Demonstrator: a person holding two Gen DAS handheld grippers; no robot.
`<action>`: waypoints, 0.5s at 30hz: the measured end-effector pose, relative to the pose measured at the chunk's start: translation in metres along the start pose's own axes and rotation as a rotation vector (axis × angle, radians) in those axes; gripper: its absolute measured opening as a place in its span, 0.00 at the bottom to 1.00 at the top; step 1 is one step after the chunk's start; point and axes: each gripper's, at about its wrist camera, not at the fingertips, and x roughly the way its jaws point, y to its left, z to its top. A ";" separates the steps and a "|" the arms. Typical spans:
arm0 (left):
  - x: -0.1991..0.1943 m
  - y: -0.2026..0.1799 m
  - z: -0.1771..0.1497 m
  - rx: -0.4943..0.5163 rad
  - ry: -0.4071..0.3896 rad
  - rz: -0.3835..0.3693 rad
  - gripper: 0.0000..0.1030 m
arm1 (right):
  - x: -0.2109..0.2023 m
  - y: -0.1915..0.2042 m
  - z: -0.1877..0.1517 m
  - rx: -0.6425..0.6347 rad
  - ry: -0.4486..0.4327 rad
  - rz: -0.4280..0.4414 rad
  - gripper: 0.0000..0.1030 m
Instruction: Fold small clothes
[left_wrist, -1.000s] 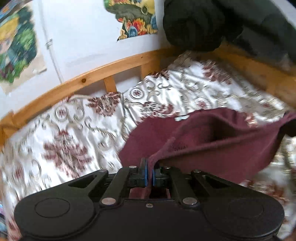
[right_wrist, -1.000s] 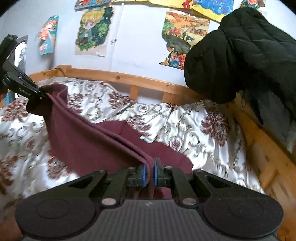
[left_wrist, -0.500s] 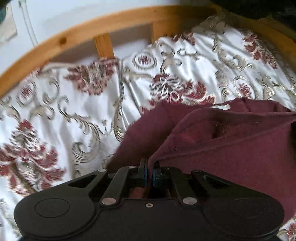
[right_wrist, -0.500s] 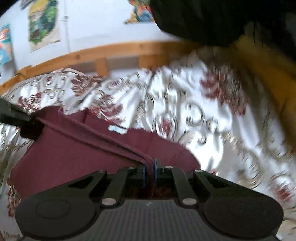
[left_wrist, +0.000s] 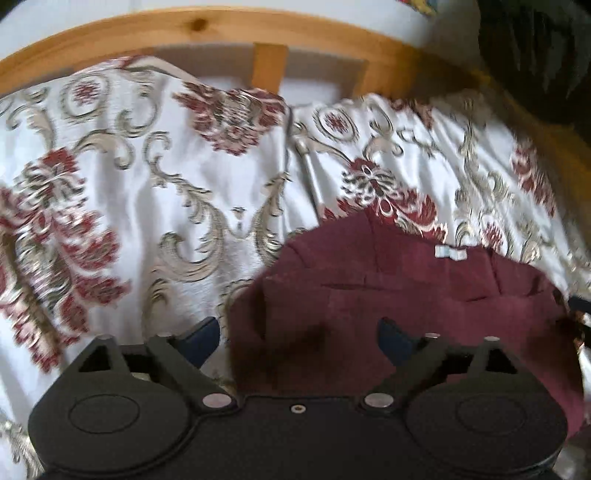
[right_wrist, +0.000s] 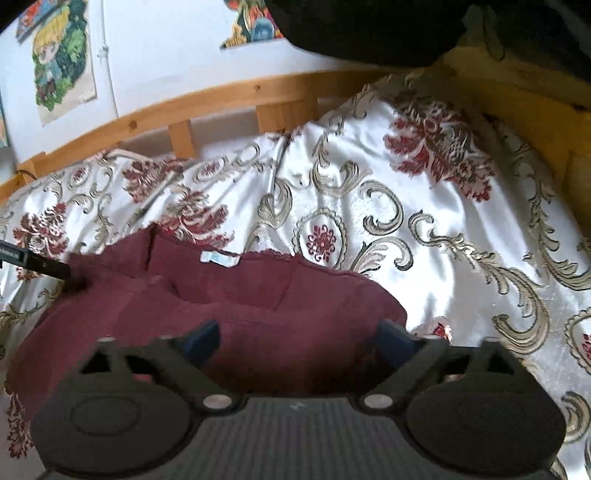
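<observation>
Both my left claw (left_wrist: 297, 338) and right claw (right_wrist: 297, 338) are opening wide, gripping nothing; the maroon garment (right_wrist: 229, 295) lies folded on the bed (right_wrist: 369, 199) beneath. Withdrawing carelessly could snag and undo the fold.

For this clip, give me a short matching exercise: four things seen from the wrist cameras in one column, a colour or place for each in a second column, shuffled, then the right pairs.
Column one:
1. small garment
2. label
3. bed rail
4. jacket

Column two:
A. black, at the top edge of the view
B. dark red, lying on the patterned bedspread
C. pale, at the garment's far edge
D. light wood, beyond the bedspread

Pairs: 1-B, 2-C, 3-D, 4-A
</observation>
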 end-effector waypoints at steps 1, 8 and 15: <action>-0.006 0.004 -0.004 -0.014 -0.009 -0.002 0.92 | -0.005 0.000 -0.003 0.006 -0.012 -0.002 1.00; -0.023 0.015 -0.032 -0.059 0.030 -0.075 0.73 | -0.048 0.002 -0.048 0.103 -0.084 0.004 0.98; -0.010 0.006 -0.064 -0.112 0.097 -0.147 0.39 | -0.045 -0.002 -0.068 0.136 -0.062 0.024 0.79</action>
